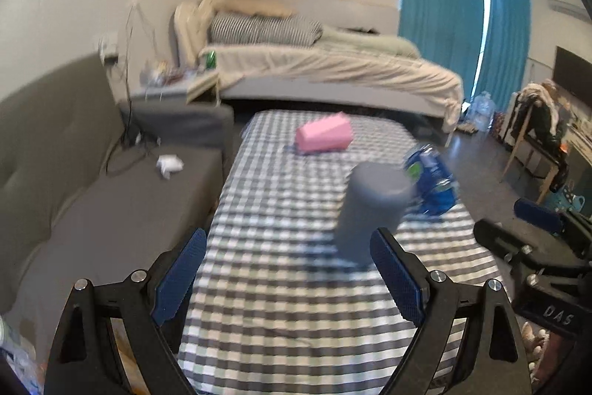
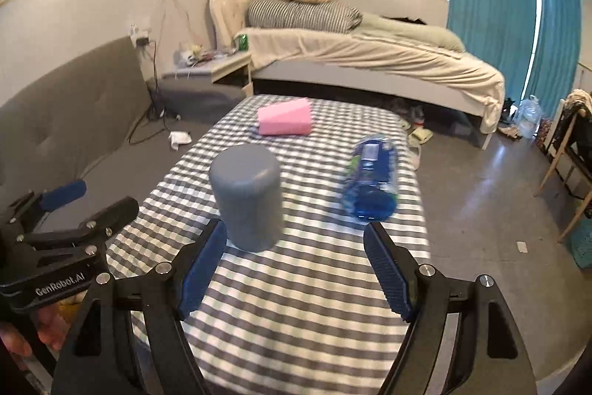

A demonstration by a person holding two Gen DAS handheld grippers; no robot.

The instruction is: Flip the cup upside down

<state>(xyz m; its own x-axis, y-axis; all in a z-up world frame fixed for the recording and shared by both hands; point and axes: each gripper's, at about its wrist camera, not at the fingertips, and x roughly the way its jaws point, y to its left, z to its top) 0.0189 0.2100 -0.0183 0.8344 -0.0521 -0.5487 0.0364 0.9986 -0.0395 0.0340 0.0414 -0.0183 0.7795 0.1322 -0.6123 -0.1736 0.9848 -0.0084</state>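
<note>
A grey cup (image 2: 246, 197) stands on the checked tablecloth (image 2: 296, 284) with its closed flat end up. It also shows in the left wrist view (image 1: 370, 210), blurred. My right gripper (image 2: 294, 269) is open and empty, just in front of the cup, which is near its left finger. My left gripper (image 1: 288, 269) is open and empty, with the cup just beyond its right finger. Each gripper shows at the edge of the other's view, the right gripper (image 1: 518, 243) and the left gripper (image 2: 81, 210).
A pink box (image 2: 285, 117) lies at the table's far end. A blue water bottle (image 2: 372, 180) lies on its side right of the cup. A grey sofa (image 2: 74, 121) runs along the left. A bed (image 2: 370, 62) stands behind the table.
</note>
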